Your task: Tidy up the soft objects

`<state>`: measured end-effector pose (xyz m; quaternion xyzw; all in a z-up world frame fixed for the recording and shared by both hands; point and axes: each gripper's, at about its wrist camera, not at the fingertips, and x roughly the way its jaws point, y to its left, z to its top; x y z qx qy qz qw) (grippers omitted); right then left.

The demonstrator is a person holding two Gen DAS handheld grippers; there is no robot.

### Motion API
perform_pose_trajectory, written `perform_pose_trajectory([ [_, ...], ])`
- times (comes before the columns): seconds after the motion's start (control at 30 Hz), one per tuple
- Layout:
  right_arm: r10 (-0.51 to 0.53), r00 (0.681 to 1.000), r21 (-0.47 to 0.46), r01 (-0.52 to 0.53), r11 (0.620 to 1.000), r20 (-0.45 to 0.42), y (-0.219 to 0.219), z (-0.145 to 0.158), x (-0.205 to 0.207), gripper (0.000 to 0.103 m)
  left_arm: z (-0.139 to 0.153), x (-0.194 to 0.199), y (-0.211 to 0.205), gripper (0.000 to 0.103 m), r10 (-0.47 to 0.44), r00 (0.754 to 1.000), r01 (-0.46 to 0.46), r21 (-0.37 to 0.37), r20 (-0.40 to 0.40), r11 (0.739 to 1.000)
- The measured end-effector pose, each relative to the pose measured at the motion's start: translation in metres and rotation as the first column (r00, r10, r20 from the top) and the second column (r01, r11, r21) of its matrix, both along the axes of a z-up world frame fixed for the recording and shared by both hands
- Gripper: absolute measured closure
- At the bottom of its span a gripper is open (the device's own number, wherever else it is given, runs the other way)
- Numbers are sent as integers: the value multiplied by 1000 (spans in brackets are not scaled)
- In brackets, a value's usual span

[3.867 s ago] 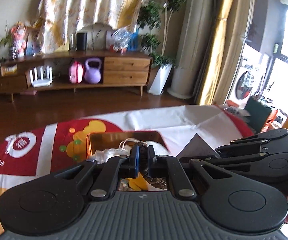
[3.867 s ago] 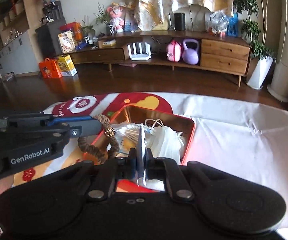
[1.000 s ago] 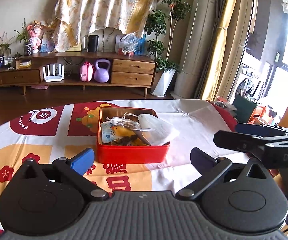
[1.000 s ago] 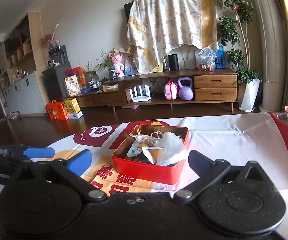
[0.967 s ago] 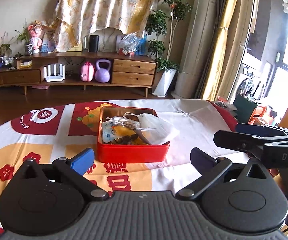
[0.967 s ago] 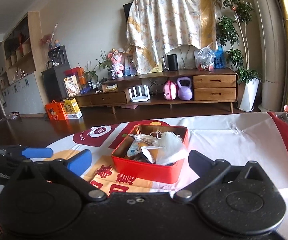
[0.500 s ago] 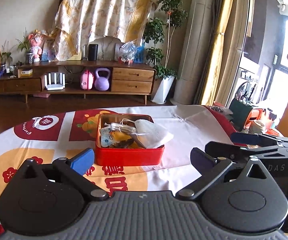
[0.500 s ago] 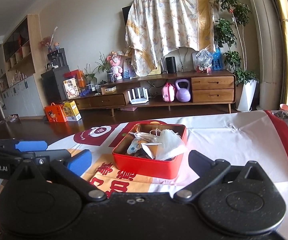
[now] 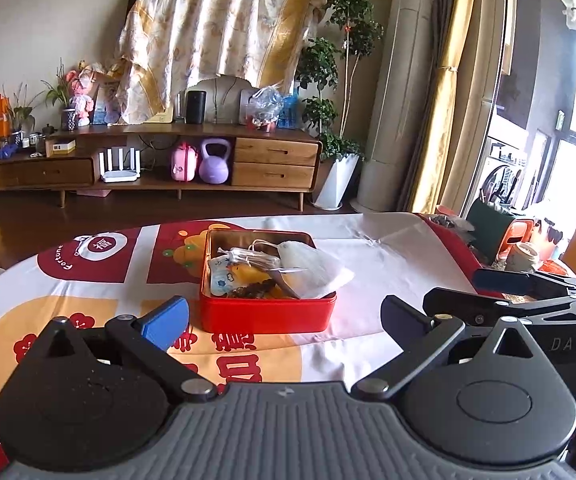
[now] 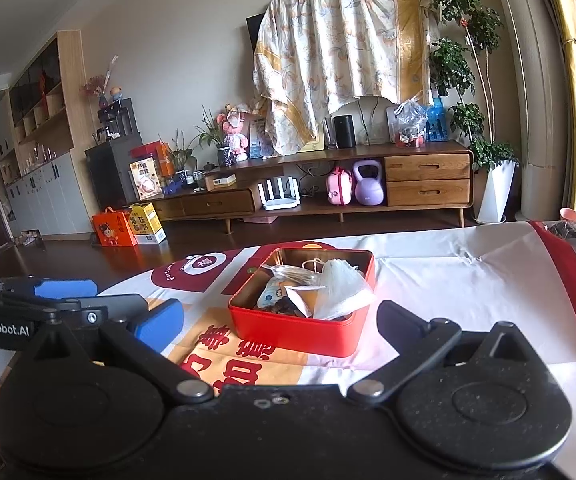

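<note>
A bench [image 9: 400, 264] draped in a white, red and yellow printed cloth fills the near half of both views, with a long wooden sideboard [image 10: 368, 184] against the far wall behind it. On the cloth stands a red tin [image 9: 266, 314], open at the top, holding the soft things: a white face mask [image 9: 312, 268] draped over its right rim, a small blue-printed pouch [image 9: 222, 280] toward its left side, and a dark item low in the front that is too small to make out. The left tongs [image 9: 284, 316] are spread wide, holding nothing, and the tin sits just beyond them, centred between the two tips and apart from both. The right tongs [image 10: 280, 316] are likewise spread wide and empty, with the tin again just past the tips, between them and clear of both. In the left wrist view the right tongs show at the right edge; in the right wrist view the left tongs show at the left edge, both near the tin's level.
</note>
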<state>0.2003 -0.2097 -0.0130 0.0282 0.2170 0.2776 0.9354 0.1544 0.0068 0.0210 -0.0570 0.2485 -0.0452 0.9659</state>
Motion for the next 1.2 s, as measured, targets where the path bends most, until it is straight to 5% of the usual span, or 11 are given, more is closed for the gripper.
perform_pose_trajectory([
  [1.2, 7, 1000, -3, -7, 1000, 0, 0, 7, -4, 0, 4, -7, -2, 0, 17, 1000, -18, 30, 20, 999],
])
